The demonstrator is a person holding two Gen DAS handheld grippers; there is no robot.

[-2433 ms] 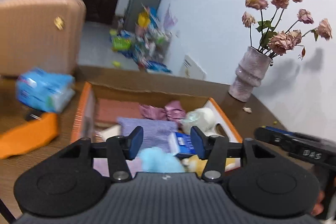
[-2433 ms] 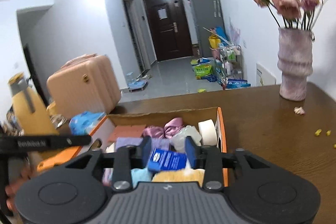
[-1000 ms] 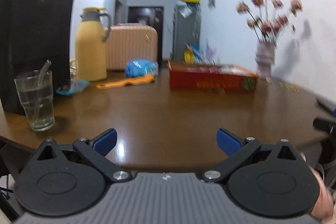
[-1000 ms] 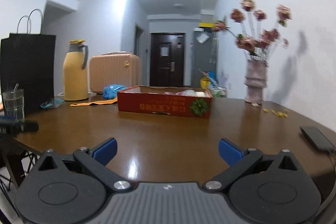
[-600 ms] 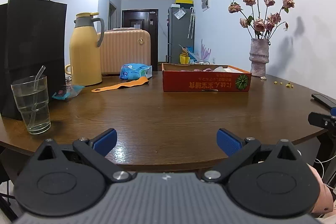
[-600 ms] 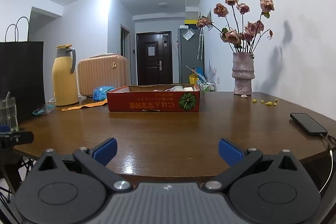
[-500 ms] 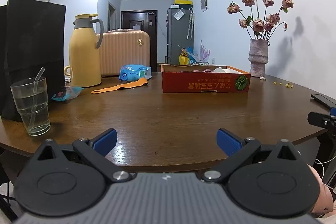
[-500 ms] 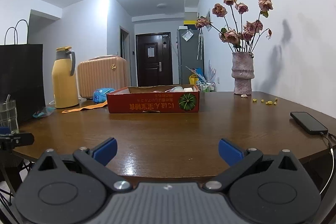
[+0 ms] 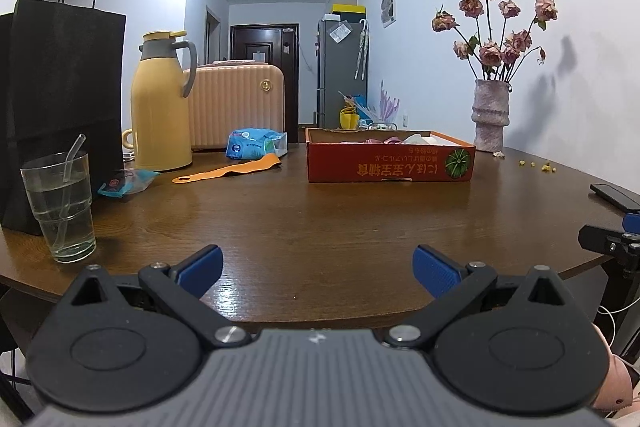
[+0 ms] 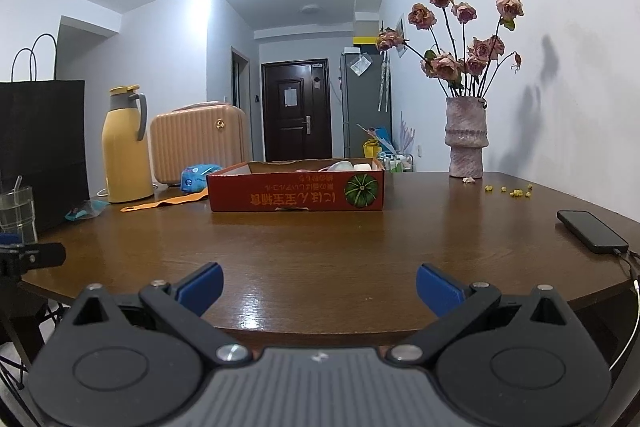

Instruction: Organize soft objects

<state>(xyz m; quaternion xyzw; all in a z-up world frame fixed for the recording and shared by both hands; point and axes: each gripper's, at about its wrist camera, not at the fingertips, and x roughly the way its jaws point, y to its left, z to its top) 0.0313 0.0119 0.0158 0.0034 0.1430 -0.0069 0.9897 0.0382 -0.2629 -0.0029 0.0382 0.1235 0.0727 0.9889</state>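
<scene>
A low red cardboard box (image 9: 390,159) stands on the far side of the brown table (image 9: 320,227); soft pink and white items show just above its rim. It also shows in the right wrist view (image 10: 296,189). My left gripper (image 9: 318,269) is open and empty at the table's near edge, well short of the box. My right gripper (image 10: 320,287) is open and empty, also at the near edge. The box's inside is mostly hidden.
A glass of water with a straw (image 9: 60,205), a black paper bag (image 9: 60,95), a yellow thermos (image 9: 160,103), a blue tissue pack (image 9: 256,143) and an orange strip (image 9: 228,169) are on the left. A vase of dried roses (image 10: 466,139) and a phone (image 10: 592,231) are on the right.
Both grippers have pulled back from over the box to the near edge and opened wide. In the last half second they have barely moved.
</scene>
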